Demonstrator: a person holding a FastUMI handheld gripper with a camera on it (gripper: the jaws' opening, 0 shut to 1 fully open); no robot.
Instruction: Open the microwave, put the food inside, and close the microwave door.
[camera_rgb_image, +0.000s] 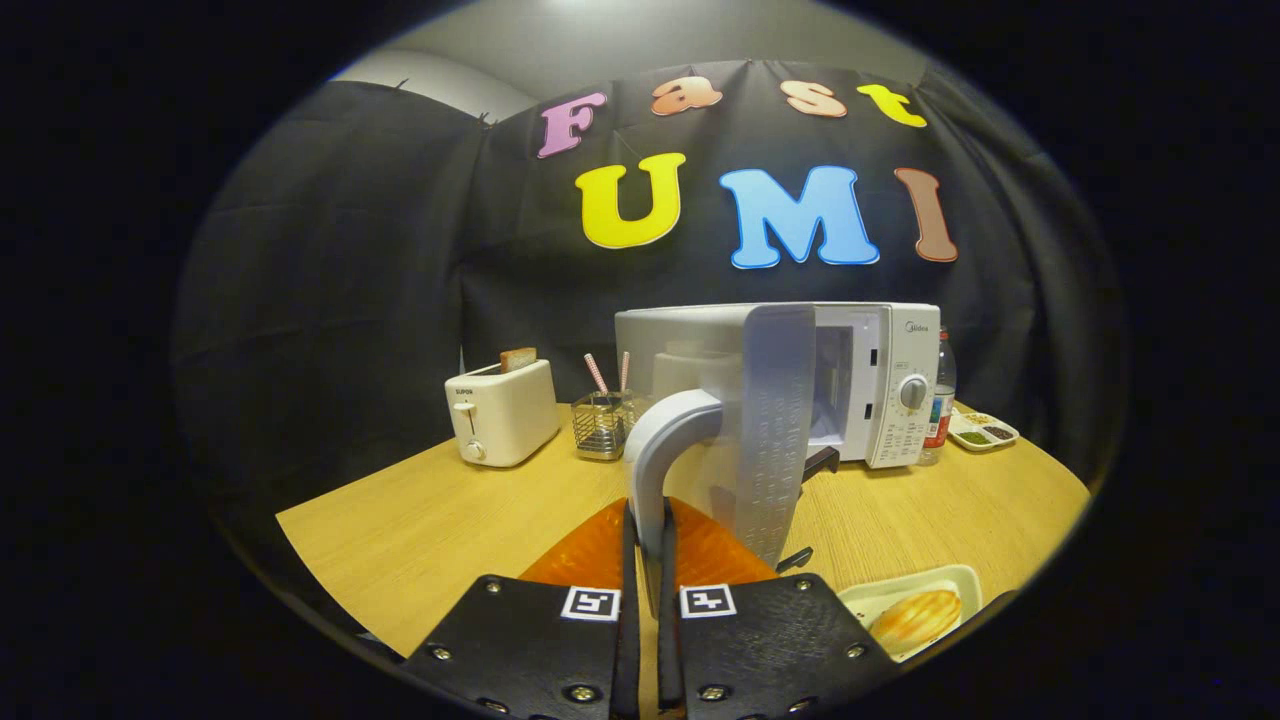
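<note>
Right now my gripper (647, 560) is clamped on the door handle (655, 450), both fingers pressed against it. Just beside them on the table (440, 530) sits a tray (905, 592) with the food (915, 617). Beyond, the microwave (890, 385) stands with its door (775, 430) swung open toward me; a toaster (500, 410) stands farther left.

A wooden table (440, 520) carries everything. At the far left stands a toaster (500, 412) with 1 slice of bread (518, 359) in it. Right of it sits a wire basket (602, 424), then a microwave (880, 385). A bottle (942, 395) and a sectioned dish (982, 432) lie far right. A tray (935, 580) with a bun (915, 618) sits near right.
</note>
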